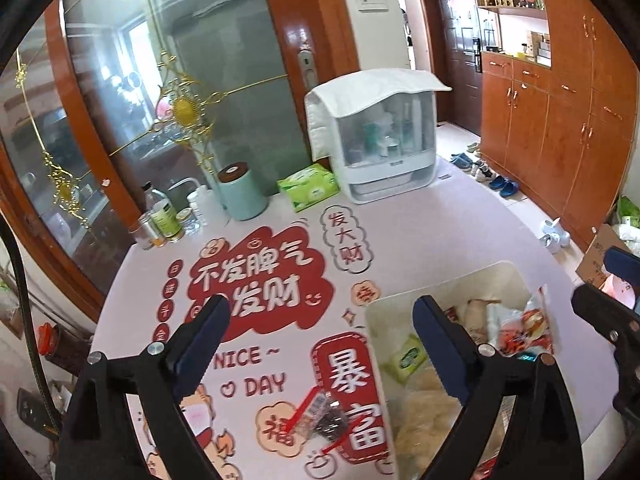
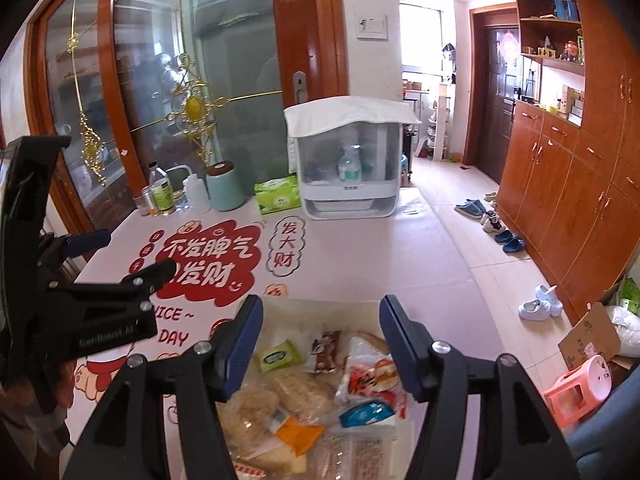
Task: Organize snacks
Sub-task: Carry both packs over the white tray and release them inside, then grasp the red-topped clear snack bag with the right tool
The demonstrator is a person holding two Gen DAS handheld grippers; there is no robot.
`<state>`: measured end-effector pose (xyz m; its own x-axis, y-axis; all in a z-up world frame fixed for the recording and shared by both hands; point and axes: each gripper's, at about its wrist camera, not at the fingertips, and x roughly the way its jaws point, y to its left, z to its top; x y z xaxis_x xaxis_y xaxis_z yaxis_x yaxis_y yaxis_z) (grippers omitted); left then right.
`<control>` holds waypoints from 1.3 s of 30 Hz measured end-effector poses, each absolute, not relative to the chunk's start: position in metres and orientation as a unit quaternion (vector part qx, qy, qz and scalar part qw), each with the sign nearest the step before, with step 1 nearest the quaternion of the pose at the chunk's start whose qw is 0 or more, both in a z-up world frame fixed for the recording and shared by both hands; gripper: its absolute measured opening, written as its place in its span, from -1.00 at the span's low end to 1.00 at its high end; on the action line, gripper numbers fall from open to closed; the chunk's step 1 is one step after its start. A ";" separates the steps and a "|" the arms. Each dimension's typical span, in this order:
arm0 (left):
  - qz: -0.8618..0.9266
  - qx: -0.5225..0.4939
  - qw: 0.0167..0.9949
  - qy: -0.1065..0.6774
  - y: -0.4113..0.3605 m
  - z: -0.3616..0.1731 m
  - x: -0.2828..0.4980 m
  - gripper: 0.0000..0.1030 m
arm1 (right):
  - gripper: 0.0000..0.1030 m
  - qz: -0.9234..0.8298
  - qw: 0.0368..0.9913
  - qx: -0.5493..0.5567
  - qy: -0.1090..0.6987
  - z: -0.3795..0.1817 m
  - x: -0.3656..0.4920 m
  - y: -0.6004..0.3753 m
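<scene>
Far left corner of the table (image 1: 400,232): glass jars and bottles (image 1: 160,220) bunched together, then a mint canister (image 1: 240,192), a green tissue pack (image 1: 308,186), and a white covered dish cabinet (image 1: 376,140) along the back edge.

Near edge, left of the bin: one loose snack packet (image 1: 320,420), clear wrap with dark contents and a red strip, lying flat on the printed table cover. Left gripper (image 1: 320,340) hovers above it, jaws spread wide, holding nothing.

Right of that: white bin (image 1: 372,312), already heaped with wrapped snacks (image 2: 320,384) — pale bread-like packs, a green sachet, a red-and-white pouch, a blue one. Right gripper (image 2: 320,340) hangs over the bin, also spread apart and empty.

Handling, by judgement: the loose packet looks light, thin and crinkly, its film likely slick. Pinching a sealed end or the red strip edge seems safer than squeezing the middle, which might crush what's inside. It lies flat, so a finger must get under an edge.
</scene>
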<state>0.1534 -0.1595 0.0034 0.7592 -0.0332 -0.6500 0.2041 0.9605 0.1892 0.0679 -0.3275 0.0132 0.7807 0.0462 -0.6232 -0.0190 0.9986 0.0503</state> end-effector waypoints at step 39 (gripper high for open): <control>0.022 0.079 0.871 0.484 0.044 -0.139 0.153 0.79 | 0.19 0.171 0.759 -0.213 0.591 -0.183 0.142 -0.092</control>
<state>0.1527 0.0440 -0.1385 0.5304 0.1149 -0.8399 0.0379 0.9866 0.1588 0.1421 -0.0917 -0.1833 0.2436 0.0088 -0.9698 -0.5118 0.8505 -0.1209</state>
